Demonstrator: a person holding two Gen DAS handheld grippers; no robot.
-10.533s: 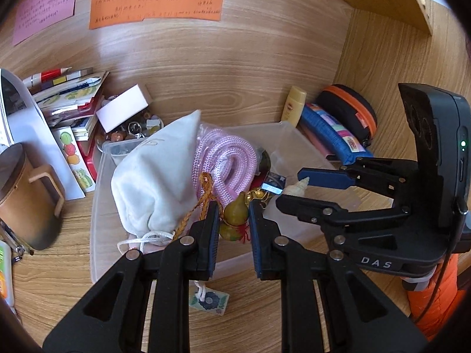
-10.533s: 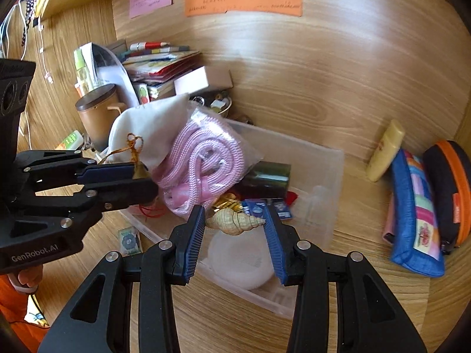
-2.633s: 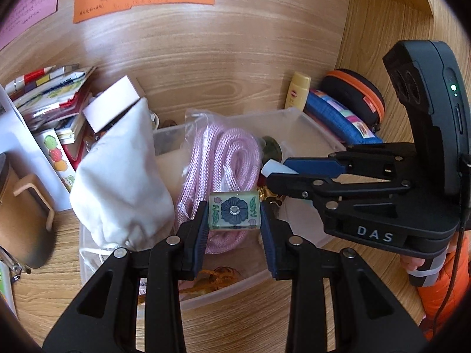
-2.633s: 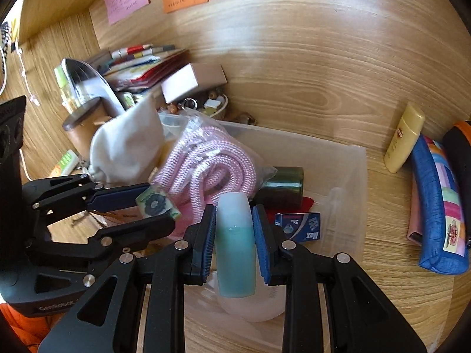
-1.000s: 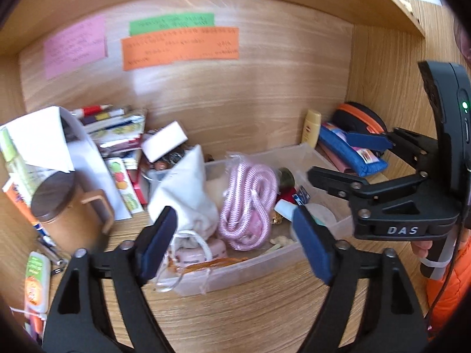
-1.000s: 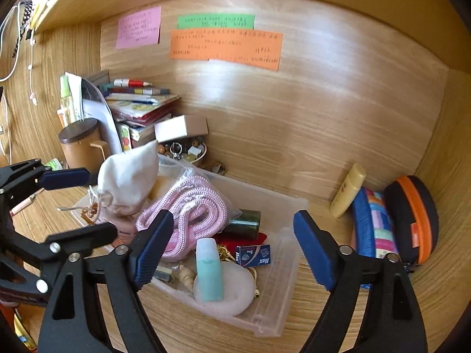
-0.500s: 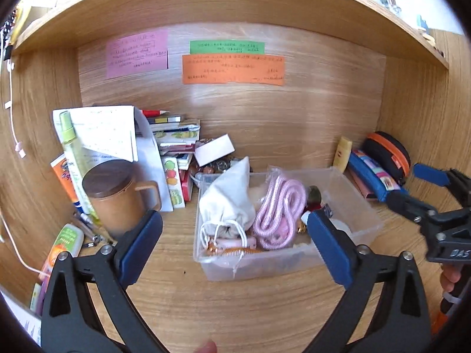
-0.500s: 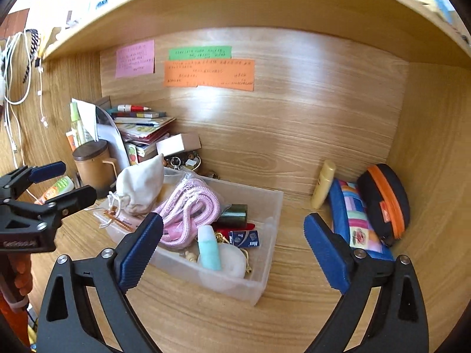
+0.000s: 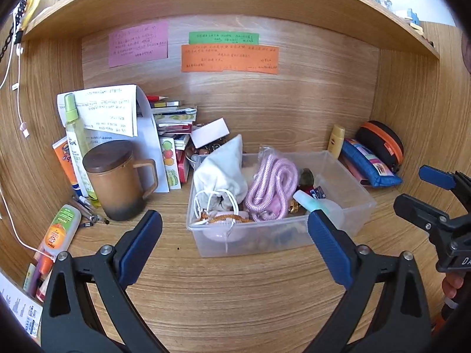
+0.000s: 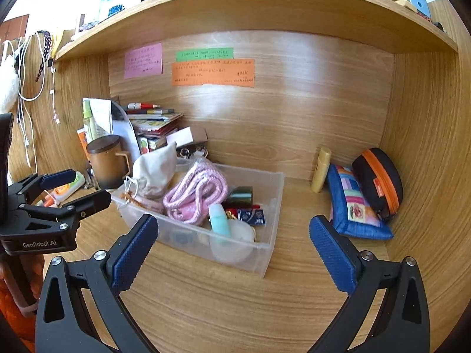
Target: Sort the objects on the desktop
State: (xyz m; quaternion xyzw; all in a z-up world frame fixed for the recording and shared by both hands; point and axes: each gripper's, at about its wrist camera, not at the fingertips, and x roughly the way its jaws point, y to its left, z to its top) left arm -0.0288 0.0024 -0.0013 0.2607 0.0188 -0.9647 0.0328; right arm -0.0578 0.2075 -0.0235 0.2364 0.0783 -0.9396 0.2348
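Both grippers have drawn back from the clear bin.
Left gripper and right gripper are spread wide, holding nothing.

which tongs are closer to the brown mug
Left. The left tongs sit open in front of the brown mug; the right tongs are open farther right, past the clear bin.

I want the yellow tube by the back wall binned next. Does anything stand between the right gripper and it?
Nothing visible does. The open right gripper faces bare wooden desk up to the yellow tube. The clear plastic bin lies left of that path, the blue patchwork pouch right.
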